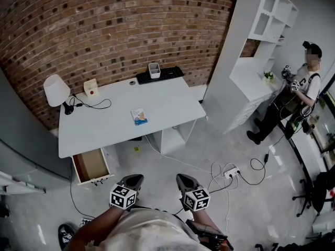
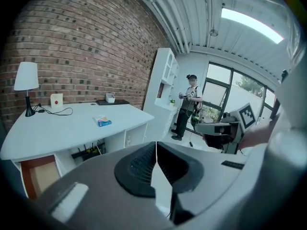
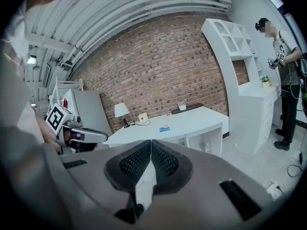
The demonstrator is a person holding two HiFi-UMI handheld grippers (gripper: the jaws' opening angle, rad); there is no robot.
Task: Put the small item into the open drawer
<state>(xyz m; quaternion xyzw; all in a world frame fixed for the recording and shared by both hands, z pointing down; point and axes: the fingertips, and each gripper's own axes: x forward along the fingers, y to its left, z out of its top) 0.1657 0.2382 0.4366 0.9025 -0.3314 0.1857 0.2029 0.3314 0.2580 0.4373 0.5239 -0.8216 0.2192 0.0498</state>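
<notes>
Close to my body I hold my left gripper point(image 1: 134, 180) and right gripper point(image 1: 185, 180), both clenched shut with nothing between the jaws, well short of the desk point(image 1: 99, 129). Ahead to the left, the open drawer point(image 1: 91, 164) juts out from under the desk's near edge. Farther on, the small item point(image 1: 138, 116), a flat packet, lies on the desk top, apart from both grippers.
</notes>
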